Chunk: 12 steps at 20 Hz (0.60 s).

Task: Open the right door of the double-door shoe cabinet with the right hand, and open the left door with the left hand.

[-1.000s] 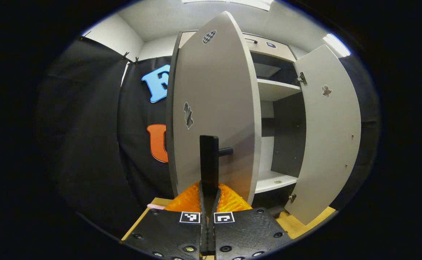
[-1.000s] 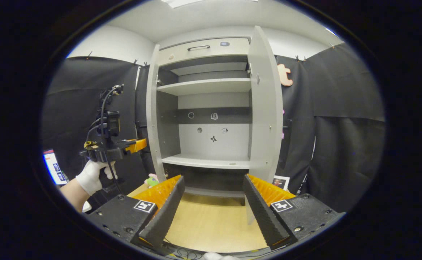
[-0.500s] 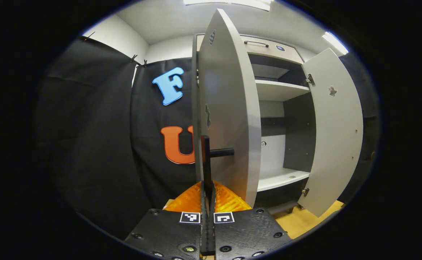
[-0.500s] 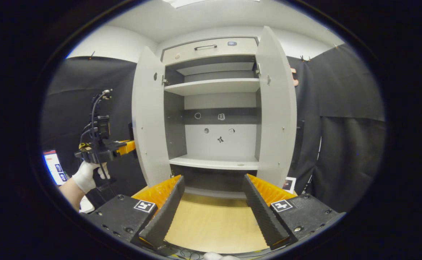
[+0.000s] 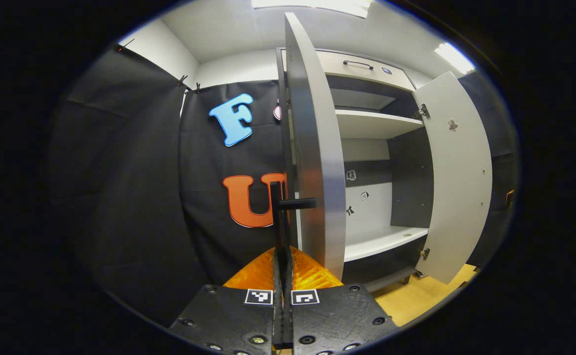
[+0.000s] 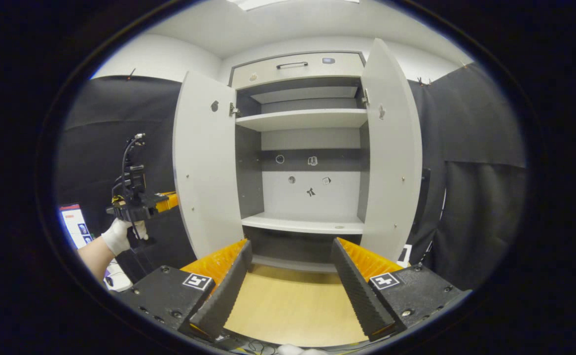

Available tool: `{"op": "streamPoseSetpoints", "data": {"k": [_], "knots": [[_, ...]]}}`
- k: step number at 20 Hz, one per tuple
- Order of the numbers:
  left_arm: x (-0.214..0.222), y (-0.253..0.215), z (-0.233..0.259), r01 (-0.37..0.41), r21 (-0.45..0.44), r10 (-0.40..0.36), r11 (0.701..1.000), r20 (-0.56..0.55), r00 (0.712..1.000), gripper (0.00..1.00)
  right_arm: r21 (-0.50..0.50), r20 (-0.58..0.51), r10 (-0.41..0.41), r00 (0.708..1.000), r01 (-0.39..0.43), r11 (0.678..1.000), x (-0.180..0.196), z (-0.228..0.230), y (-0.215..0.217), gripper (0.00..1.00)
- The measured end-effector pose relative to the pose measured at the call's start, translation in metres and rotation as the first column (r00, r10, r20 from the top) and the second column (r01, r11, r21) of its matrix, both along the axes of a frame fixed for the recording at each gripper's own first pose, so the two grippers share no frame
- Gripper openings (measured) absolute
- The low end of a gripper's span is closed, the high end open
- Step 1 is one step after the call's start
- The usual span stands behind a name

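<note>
- Left gripper view: the left gripper has both fingers pressed together on the black bar handle of the left door of the shoe cabinet.
- The left door stands nearly edge-on to the camera, swung well out from the cabinet body; the handle's short post joins it to the door face.
- The right door stands open at the far side, hung on two hinges.
- Between the doors, the upper shelf and lower shelf are exposed.
- Right gripper view: the right gripper has its fingers spread wide apart, holding nothing, in front of the cabinet above the wooden floor.
- Both doors stand open to either side of the shelves; a drawer sits closed at the top.
- A gloved hand holds the left gripper at the outer side of the left door.
</note>
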<state>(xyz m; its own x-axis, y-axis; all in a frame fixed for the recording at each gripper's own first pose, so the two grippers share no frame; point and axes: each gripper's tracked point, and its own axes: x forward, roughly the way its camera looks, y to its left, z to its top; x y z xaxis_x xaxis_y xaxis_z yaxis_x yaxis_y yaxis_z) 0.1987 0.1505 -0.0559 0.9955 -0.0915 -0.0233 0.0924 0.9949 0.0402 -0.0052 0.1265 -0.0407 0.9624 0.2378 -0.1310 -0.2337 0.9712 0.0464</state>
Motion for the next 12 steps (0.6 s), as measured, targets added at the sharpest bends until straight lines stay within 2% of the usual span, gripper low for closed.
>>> {"op": "streamPoseSetpoints", "data": {"k": [1,6,7,9,11,12], "knots": [[0.000,0.001,0.000,-0.005,-0.008,0.005,1.000,-0.002,1.000,0.00,-0.001,-0.002,0.001,1.000,-0.001,1.000,0.001,0.000,0.000,1.00],[-0.005,0.001,-0.002,-0.022,-0.027,0.021,0.999,-0.043,0.999,0.01,-0.004,0.004,0.015,1.000,-0.015,1.000,0.000,0.001,0.000,0.98],[-0.003,0.007,-0.006,-0.054,-0.014,0.053,0.998,-0.052,0.997,0.02,-0.006,0.006,0.015,1.000,-0.015,1.000,0.000,0.002,-0.002,1.00],[-0.011,0.021,-0.003,-0.098,-0.011,0.098,0.995,-0.051,0.994,0.23,-0.003,0.006,0.019,1.000,-0.019,1.000,0.000,0.002,-0.003,1.00],[-0.015,0.030,-0.007,-0.125,-0.055,0.122,0.991,-0.067,0.990,0.63,0.001,0.007,0.023,1.000,-0.023,1.000,-0.001,0.002,-0.007,1.00],[-0.017,0.036,-0.009,-0.146,-0.069,0.141,0.987,-0.074,0.987,0.66,0.001,0.008,0.023,1.000,-0.023,1.000,-0.002,0.002,-0.011,1.00]]}}
